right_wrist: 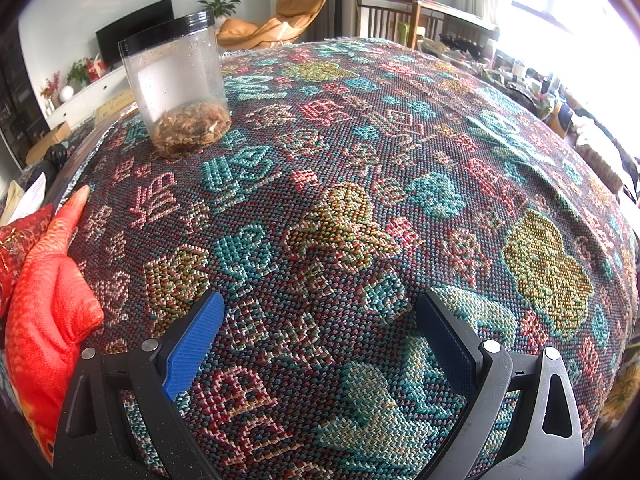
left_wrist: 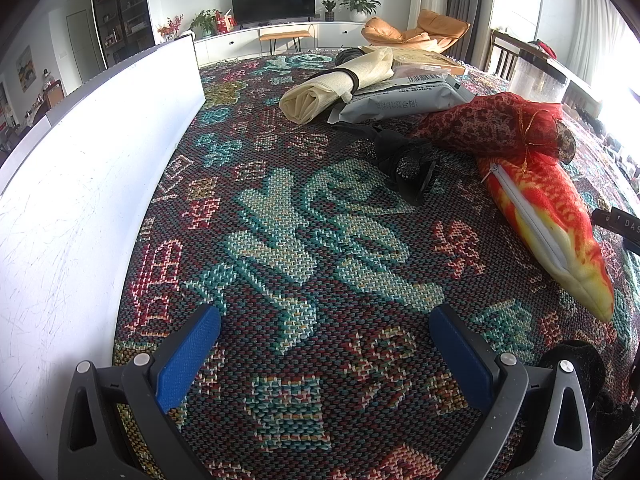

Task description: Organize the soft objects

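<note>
Both grippers (left point(left_wrist: 324, 320), right point(right_wrist: 320, 308)) empty, jaws apart.

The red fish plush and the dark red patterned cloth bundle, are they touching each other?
Touching. In the left wrist view the cloth bundle lies over the upper end of the fish plush, with no gap between them.

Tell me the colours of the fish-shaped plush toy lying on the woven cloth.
The plush fish is red-orange with a yellow belly and a white zipper, clearest in the left wrist view.
</note>
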Demonstrator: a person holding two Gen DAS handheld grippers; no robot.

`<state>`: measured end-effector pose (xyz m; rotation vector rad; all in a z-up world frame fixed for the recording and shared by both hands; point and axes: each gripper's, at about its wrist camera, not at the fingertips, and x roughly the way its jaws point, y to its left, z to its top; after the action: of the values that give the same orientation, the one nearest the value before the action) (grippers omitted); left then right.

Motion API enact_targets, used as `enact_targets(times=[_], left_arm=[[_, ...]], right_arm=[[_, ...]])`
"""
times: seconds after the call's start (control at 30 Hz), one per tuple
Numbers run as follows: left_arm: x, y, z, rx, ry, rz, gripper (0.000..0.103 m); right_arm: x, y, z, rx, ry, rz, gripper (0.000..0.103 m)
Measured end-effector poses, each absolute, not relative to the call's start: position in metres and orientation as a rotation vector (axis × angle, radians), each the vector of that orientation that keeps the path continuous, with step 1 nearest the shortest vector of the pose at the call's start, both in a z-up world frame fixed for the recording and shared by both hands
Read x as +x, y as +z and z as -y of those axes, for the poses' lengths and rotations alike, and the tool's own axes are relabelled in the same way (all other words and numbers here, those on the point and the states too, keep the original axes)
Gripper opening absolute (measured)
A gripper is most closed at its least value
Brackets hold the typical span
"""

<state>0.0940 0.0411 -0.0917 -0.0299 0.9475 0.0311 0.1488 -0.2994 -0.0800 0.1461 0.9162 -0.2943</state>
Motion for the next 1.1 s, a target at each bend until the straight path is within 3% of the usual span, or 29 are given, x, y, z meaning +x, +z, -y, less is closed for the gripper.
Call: enact_targets(times=[1.1], left_arm=[[0.0892, -0.0866, -0.0448, -0.048, 0.007, -0.962, 0.103]], right_arm=[[0.1489, -0.0798, 0.2996, 0.146, -0.294, -0.917, 0.098]])
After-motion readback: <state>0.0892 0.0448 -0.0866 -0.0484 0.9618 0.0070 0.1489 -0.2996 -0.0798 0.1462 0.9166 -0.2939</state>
